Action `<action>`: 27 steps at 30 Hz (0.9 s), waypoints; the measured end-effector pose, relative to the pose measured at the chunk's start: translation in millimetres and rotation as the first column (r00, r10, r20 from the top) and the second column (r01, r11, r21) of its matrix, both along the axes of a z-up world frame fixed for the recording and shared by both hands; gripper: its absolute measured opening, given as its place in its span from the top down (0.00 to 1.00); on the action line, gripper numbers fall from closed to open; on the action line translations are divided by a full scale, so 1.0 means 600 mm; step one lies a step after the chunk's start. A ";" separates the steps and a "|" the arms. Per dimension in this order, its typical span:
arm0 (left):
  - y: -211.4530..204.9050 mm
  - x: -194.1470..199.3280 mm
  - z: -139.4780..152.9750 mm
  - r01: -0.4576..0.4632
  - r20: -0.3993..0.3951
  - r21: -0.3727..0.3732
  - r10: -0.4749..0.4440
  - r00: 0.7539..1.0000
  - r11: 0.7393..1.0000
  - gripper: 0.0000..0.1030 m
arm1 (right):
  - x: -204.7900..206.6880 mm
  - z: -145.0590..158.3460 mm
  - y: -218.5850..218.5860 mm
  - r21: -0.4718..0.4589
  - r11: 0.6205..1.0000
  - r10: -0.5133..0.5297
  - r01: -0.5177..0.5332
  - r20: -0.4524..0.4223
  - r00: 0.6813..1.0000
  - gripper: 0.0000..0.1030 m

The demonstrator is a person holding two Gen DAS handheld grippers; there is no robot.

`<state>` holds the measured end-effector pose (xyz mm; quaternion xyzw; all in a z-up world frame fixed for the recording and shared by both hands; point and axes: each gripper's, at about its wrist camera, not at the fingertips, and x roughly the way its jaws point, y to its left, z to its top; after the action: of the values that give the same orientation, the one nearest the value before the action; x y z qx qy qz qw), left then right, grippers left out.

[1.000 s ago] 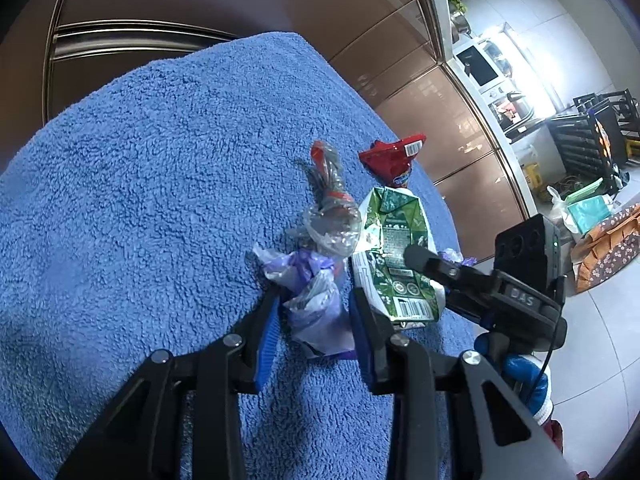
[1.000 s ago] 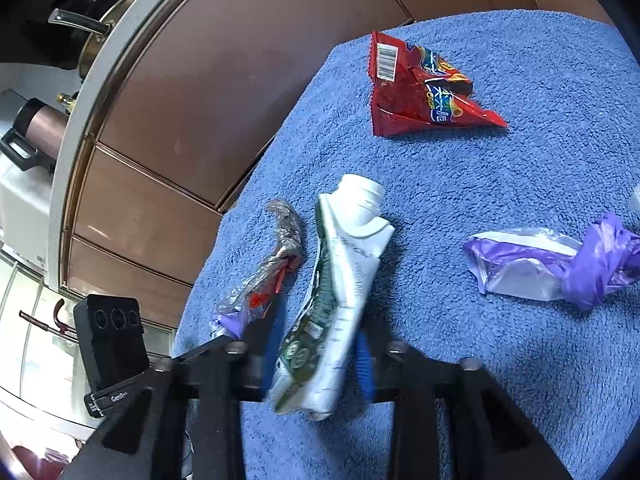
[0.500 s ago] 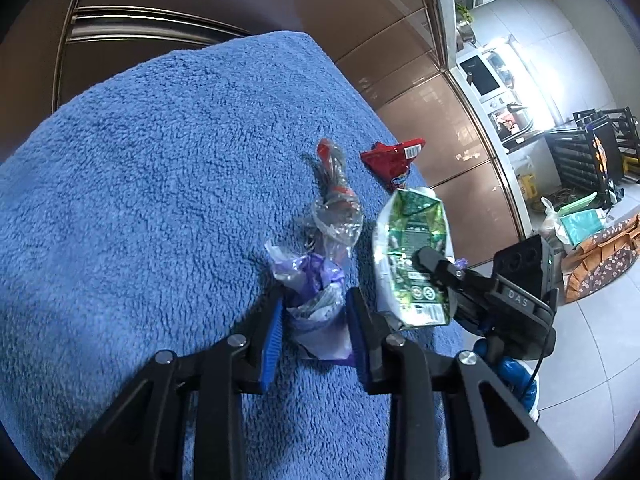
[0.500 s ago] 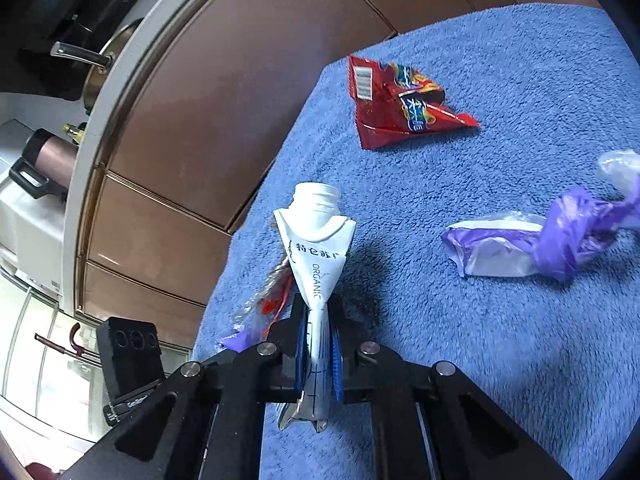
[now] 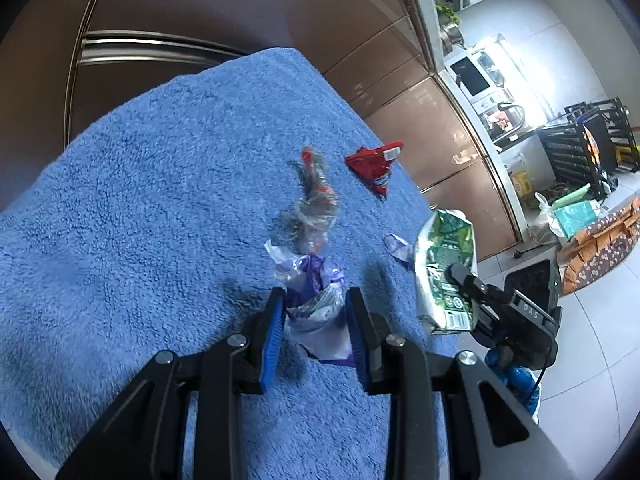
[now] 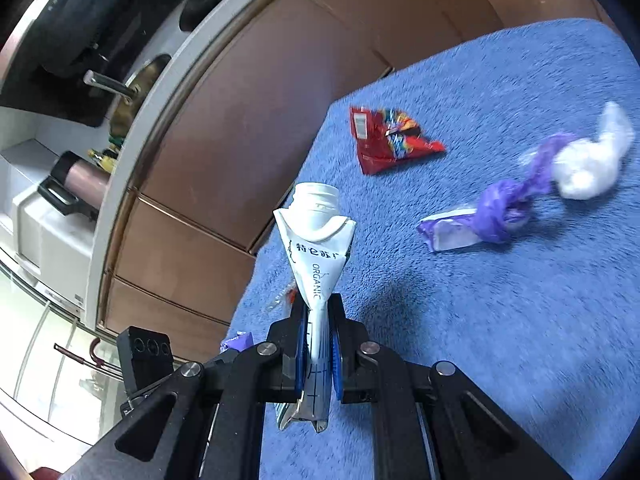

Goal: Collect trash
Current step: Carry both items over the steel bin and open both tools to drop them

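Trash is handling light and crushable: I'm pinching the flattened milk carton [image 6: 316, 276] edge-on in the right gripper [image 6: 318, 356], fingers nearly together on its creased lower half, off the blue towel [image 6: 500, 320]. My left gripper [image 5: 316, 332] is squeezing the crumpled purple wrapper [image 5: 314, 300], partly closed, while the red snack bag [image 5: 374, 166] and clear plastic wrapper [image 5: 314, 204] are lying beyond, soft and slippery.

The flattened carton [image 6: 316, 264] carries the word "ORGANIC" in grey capitals along its white side panel, below a line of Chinese characters. The camera housing [image 5: 528, 312] on the right gripper bears raised lettering, too small to read with certainty. The red wrapper [image 6: 390, 140] shows a barcode; its brand print is illegible.
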<state>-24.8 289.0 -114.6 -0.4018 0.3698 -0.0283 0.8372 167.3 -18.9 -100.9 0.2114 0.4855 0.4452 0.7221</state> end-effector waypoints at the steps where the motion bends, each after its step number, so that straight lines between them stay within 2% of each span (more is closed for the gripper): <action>1: -0.004 0.000 0.007 0.007 0.006 0.006 -0.007 1.000 1.000 0.72 | -0.003 0.007 -0.012 0.013 1.000 -0.015 0.015 0.004 1.000 0.90; 9: -0.057 0.023 0.058 0.097 0.041 0.062 -0.100 0.994 0.993 0.72 | -0.031 0.039 -0.132 0.088 0.983 -0.166 0.163 0.029 0.986 0.90; 14: -0.100 0.052 0.084 0.173 0.053 0.082 -0.177 0.983 0.982 0.72 | -0.050 0.051 -0.238 0.133 0.944 -0.308 0.301 0.034 0.951 0.90; 21: -0.181 0.106 0.115 0.297 0.060 0.107 -0.304 0.951 0.949 0.72 | -0.080 0.056 -0.389 0.165 0.852 -0.508 0.497 0.031 0.861 0.90; 27: -0.305 0.178 0.136 0.438 0.052 0.132 -0.448 0.893 0.889 0.72 | -0.105 0.057 -0.513 0.153 0.744 -0.663 0.650 0.051 0.747 0.90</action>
<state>81.8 106.3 -33.0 -0.2558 0.4186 -0.2130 0.8450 104.1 -326.7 -66.6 0.3906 0.3133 0.2021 0.8417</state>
